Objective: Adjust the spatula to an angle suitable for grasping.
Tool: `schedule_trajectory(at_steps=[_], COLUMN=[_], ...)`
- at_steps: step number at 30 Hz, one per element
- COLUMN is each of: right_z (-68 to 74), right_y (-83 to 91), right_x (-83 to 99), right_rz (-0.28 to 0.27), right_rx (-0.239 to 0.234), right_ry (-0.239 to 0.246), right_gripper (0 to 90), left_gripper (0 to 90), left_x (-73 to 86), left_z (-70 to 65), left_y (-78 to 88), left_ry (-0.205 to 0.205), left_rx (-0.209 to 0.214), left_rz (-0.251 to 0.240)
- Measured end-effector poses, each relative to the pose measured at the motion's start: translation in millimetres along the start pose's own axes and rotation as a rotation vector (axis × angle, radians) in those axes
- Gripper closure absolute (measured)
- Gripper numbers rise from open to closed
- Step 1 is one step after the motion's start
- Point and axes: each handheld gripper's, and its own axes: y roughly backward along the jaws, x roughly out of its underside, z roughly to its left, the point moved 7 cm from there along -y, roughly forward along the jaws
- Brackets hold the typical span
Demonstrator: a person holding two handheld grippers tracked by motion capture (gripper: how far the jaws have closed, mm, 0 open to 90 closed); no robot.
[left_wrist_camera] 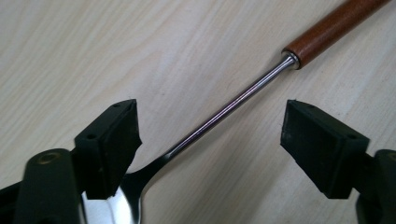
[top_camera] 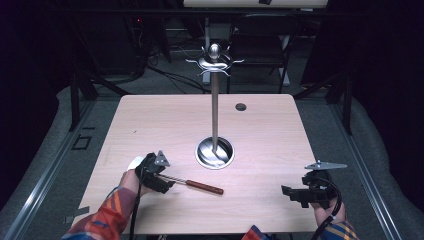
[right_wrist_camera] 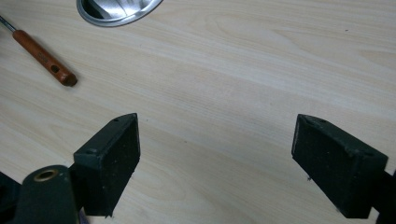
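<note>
left claw (left_wrist_camera: 210, 149) view: ladle (left_wrist_camera: 243, 93) shaft between jaws | high view: rack (top_camera: 215, 107)

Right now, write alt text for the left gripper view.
Two black jaws of the left gripper stand apart on either side of a spoon's thin metal shaft, not touching it. The spoon lies on a pale wooden table, its brown wooden handle running to the upper right and its shiny bowl by the left jaw.

Room dark all round | pale wood table (top_camera: 150, 120) lit | black chair (top_camera: 260, 42) beyond far edge | grey floor (top_camera: 60, 125), cables (top_camera: 170, 75) trailing
</note>
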Motion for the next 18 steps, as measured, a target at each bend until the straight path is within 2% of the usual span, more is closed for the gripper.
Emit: schedule_trajectory(at_steps=[4,5,6,7,8,11,14,18], right_z=[-0.8,-2.7,-4.2,-4.6,-4.3,-2.3,-2.2,-3.3], right_y=[0.4,1.0,1.1,0.8,0.1,-2.0,-3.3,-3.6], right_x=[0.4,1.1,1.2,1.4,1.7,1.1,1.5,2.6], right_rz=[0.008,0.008,0.006,0.008,0.014,0.02,0.031,0.038], right_rx=[0.011,0.008,0.011,0.008,0.003,0.0,0.001,-0.001], right_ry=[0.03,0.022,0.018,0.014,0.014,0.027,0.03,0.027], right_gripper=[14.9,14.9,14.8,14.8,14.8,14.8,14.9,14.9], left_gripper=[27.3,35.8,38.5,43.0,46.4,50.5,56.6,57.9], left_x=[-1.2,-1.8,-1.8,-1.6,-1.0,2.1,2.7,2.9], left_z=[-0.8,-0.8,-0.8,-1.8,-2.3,-2.6,-1.2,-0.9], left_y=[-6.8,-11.0,-11.0,-14.7,-16.4,-20.2,-19.7,-19.6], left_ry=[-0.023,-0.049,-0.049,-0.065,-0.074,-0.087,-0.079,-0.082], left_rx=[0.028,0.052,0.052,0.092,0.105,0.108,0.107,0.109], left_rz=[0.016,0.026,0.026,0.038,0.05,0.079,0.077,0.081])
